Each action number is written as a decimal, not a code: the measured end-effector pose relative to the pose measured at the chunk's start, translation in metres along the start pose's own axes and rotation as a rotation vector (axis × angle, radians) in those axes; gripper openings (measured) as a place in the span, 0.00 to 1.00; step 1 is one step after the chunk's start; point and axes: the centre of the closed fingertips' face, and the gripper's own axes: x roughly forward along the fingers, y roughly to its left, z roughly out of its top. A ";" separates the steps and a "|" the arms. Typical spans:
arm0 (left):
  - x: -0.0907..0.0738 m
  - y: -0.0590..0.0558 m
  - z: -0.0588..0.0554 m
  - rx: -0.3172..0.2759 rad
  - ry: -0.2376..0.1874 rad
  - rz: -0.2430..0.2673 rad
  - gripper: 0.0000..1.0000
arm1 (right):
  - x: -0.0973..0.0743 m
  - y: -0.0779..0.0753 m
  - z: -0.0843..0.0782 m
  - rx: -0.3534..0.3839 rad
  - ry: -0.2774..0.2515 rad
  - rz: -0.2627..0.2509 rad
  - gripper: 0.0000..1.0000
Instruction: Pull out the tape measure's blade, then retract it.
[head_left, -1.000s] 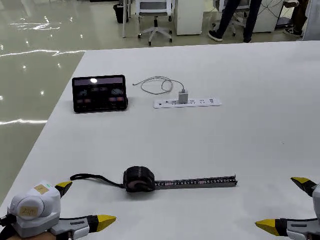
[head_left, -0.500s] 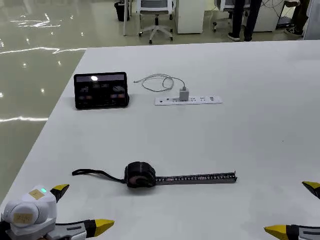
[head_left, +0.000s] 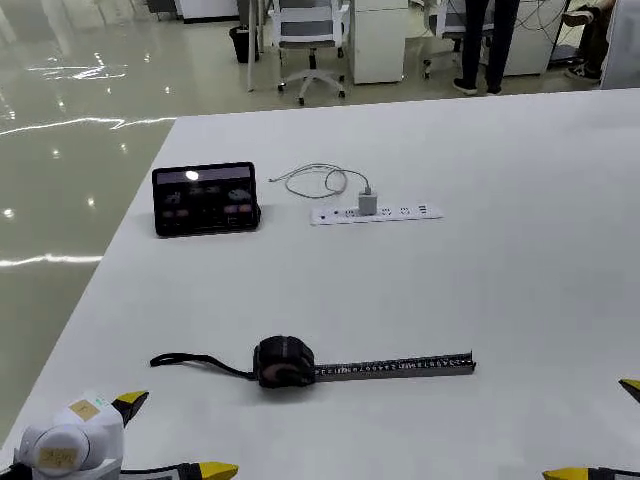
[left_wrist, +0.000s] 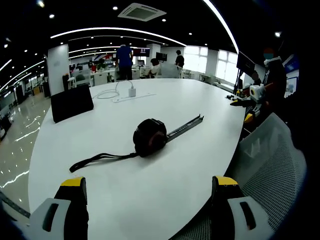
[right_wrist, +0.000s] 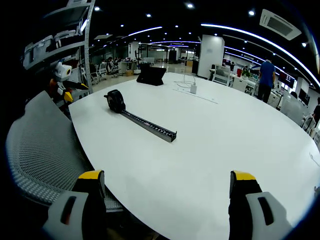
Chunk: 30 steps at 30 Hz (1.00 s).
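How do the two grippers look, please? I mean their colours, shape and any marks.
They look alike. The left gripper has two light grey jaws, each with a dark oblong slot, turning black further up and ending in a yellow cap. The right gripper has the same build and colours.

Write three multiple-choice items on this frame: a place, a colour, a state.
1. In the head view, the tablet stands:
A) left of the power strip
B) right of it
C) on top of it

2. The tape measure case is:
A) yellow
B) black
C) red

3. Its blade is:
A) fully retracted
B) pulled out, lying flat
C) snapped off

Answers:
1 A, the tablet sits left of the strip.
2 B, the case looks black in every view.
3 B, the blade stretches out from the case.
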 end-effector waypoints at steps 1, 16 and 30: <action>0.000 0.000 -0.002 -0.003 0.001 -0.002 1.00 | -0.001 0.000 -0.001 0.001 0.000 0.002 1.00; 0.002 0.006 0.008 0.002 -0.010 0.011 1.00 | -0.003 0.004 -0.004 0.010 0.002 0.006 1.00; 0.015 0.015 0.028 -0.048 -0.027 0.083 1.00 | 0.003 0.000 0.000 -0.039 0.010 0.020 1.00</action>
